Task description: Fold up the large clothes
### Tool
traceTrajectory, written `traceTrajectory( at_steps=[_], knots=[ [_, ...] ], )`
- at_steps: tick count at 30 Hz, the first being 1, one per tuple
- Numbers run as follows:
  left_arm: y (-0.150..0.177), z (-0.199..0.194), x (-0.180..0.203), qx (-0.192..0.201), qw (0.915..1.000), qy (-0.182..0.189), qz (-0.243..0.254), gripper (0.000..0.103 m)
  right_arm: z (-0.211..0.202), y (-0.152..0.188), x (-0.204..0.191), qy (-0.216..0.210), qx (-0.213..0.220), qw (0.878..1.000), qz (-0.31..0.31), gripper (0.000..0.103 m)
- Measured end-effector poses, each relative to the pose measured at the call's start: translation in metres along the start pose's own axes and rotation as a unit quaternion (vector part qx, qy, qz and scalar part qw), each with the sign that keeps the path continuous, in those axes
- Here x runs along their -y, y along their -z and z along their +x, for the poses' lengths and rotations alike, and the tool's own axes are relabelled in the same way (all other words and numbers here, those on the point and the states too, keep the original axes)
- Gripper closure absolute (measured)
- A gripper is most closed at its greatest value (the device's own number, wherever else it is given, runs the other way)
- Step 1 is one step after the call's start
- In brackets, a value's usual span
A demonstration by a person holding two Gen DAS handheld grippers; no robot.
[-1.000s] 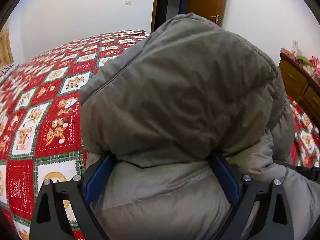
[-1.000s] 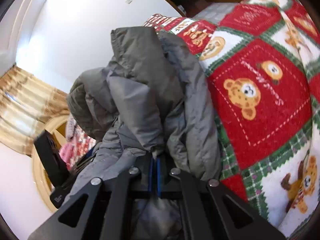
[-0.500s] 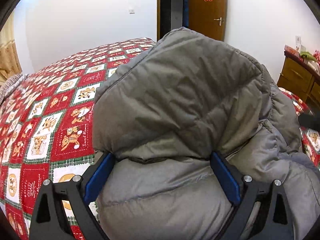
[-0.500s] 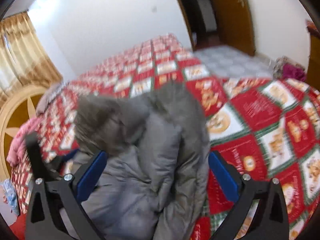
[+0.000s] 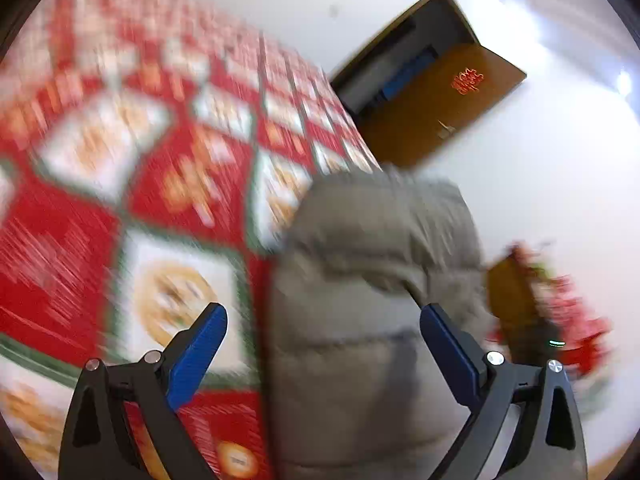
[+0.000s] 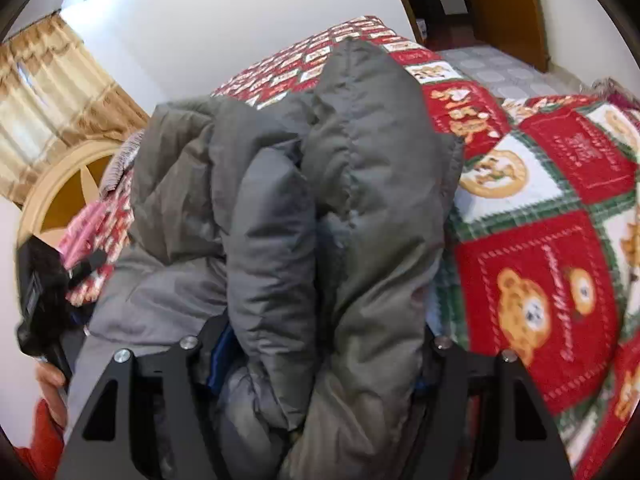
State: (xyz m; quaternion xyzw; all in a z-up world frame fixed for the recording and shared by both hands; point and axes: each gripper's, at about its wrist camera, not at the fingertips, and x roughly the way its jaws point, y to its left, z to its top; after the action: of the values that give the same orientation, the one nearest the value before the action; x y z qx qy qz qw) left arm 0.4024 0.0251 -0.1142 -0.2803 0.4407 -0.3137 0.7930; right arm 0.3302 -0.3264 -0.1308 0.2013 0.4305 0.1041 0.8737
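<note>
A grey padded jacket [image 6: 328, 200] lies bunched in thick folds on a red, white and green bear-patterned quilt [image 6: 540, 264]. My right gripper [image 6: 316, 364] is open wide with a thick bundle of the jacket bulging between its jaws, hiding the blue pads. In the blurred, tilted left wrist view the jacket [image 5: 368, 320] sits between the spread blue fingers [image 5: 200, 344] of my left gripper [image 5: 324, 320], which is open and holds nothing. The quilt [image 5: 120, 184] fills the left side.
A brown door [image 5: 436, 108] stands open at the far wall. A wooden cabinet [image 5: 516, 292] is at the right. Tan curtains [image 6: 44, 92] and a round wooden headboard [image 6: 68, 184] are at the left. The person's hand holding the other gripper [image 6: 40, 300] shows at the left edge.
The left gripper has pulled back and swung left, tilting sharply, so the jacket no longer fills its view. The right gripper, shut on a fold a second ago, has opened and pushed into the jacket.
</note>
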Motion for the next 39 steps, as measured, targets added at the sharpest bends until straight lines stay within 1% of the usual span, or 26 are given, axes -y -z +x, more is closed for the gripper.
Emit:
traceTrajectory(
  at_steps=[1,2,3,4,5,8,10,11,12,13,14,15,16,17,18,19,22,25,28,29,31,32,35,37,38,39],
  knots=[
    [0.003,0.015,-0.001,-0.032,0.9992,0.024,-0.005,0.006,0.004,-0.001,0.0,0.0,-0.004,1.0,-0.002,0.03],
    [0.007,0.031,0.001,-0.057,0.9981,0.025,0.006,0.005,0.007,-0.003,-0.002,0.001,-0.009,1.0,-0.009,0.028],
    [0.013,0.038,0.009,-0.054,0.998,0.009,0.032,0.003,0.007,-0.002,-0.003,0.001,-0.014,1.0,-0.015,0.026],
    [0.016,0.043,0.022,-0.04,0.9962,-0.007,0.077,0.002,0.008,-0.003,-0.002,0.0,-0.017,1.0,-0.018,0.025],
    [0.017,0.049,0.031,-0.043,0.9937,-0.014,0.103,0.002,0.006,-0.003,0.001,-0.002,-0.019,1.0,-0.02,0.025],
    [0.014,0.062,0.031,-0.053,0.9931,0.003,0.105,0.002,0.01,-0.006,-0.003,0.004,-0.028,0.999,-0.032,0.024],
    [0.013,0.066,0.035,-0.053,0.9926,0.0,0.11,0.002,0.02,-0.011,-0.017,0.008,-0.033,0.998,-0.046,0.026],
    [0.011,0.068,0.037,-0.052,0.9924,0.001,0.112,0.006,0.022,-0.011,-0.022,0.016,-0.035,0.998,-0.056,0.028],
    [0.011,0.066,0.038,-0.052,0.9924,0.012,0.111,0.024,0.021,-0.01,-0.026,0.007,-0.036,0.998,-0.058,0.039],
    [0.013,0.062,0.037,-0.05,0.9937,0.031,0.095,0.031,0.021,-0.008,-0.026,-0.014,-0.038,0.998,-0.048,0.048],
    [0.015,0.055,0.036,-0.045,0.9947,0.045,0.081,0.04,0.02,-0.004,-0.026,-0.031,-0.038,0.998,-0.036,0.051],
    [0.018,0.047,0.037,-0.038,0.9951,0.056,0.071,0.043,0.019,-0.002,-0.027,-0.042,-0.037,0.998,-0.026,0.056],
    [0.022,0.041,0.04,-0.035,0.9949,0.057,0.076,0.044,0.016,0.004,-0.029,-0.053,-0.036,0.998,-0.015,0.061],
    [0.024,0.034,0.043,-0.032,0.9944,0.057,0.083,0.046,0.012,0.009,-0.031,-0.063,-0.035,0.997,-0.008,0.063],
    [0.027,0.025,0.046,-0.029,0.994,0.059,0.088,0.047,0.007,0.016,-0.034,-0.077,-0.032,0.997,0.003,0.068],
    [0.032,0.015,0.05,-0.027,0.9935,0.061,0.093,0.047,0.0,0.024,-0.036,-0.094,-0.027,0.995,0.018,0.072],
    [0.041,-0.018,0.056,-0.018,0.9918,0.067,0.107,0.049,-0.02,0.051,-0.042,-0.154,-0.001,0.986,0.069,0.076],
    [0.053,-0.042,0.071,-0.009,0.9899,0.074,0.12,0.049,-0.042,0.074,-0.056,-0.175,0.03,0.981,0.082,0.077],
    [0.06,-0.05,0.093,-0.011,0.9871,0.091,0.132,0.049,-0.083,0.089,-0.062,-0.187,0.065,0.975,0.098,0.078],
    [0.062,-0.052,0.1,-0.014,0.9856,0.097,0.138,0.049,-0.099,0.092,-0.062,-0.186,0.078,0.975,0.098,0.078],
    [0.066,-0.052,0.132,-0.024,0.9793,0.118,0.163,0.049,-0.132,0.094,-0.061,-0.176,0.104,0.974,0.093,0.078],
    [0.066,-0.047,0.149,-0.032,0.9756,0.127,0.176,0.049,-0.157,0.096,-0.057,-0.165,0.121,0.974,0.093,0.078],
    [0.067,-0.024,0.201,-0.065,0.9639,0.158,0.204,0.049,-0.214,0.101,-0.038,-0.144,0.154,0.971,0.109,0.078],
    [0.067,-0.004,0.228,-0.083,0.9579,0.163,0.221,0.049,-0.239,0.098,-0.018,-0.128,0.17,0.969,0.122,0.078],
    [0.069,0.014,0.248,-0.095,0.9538,0.159,0.236,0.049,-0.244,0.097,-0.012,-0.116,0.175,0.97,0.125,0.078],
    [0.07,0.026,0.258,-0.101,0.9514,0.154,0.247,0.049,-0.25,0.096,0.001,-0.095,0.181,0.97,0.129,0.078]
  ],
)
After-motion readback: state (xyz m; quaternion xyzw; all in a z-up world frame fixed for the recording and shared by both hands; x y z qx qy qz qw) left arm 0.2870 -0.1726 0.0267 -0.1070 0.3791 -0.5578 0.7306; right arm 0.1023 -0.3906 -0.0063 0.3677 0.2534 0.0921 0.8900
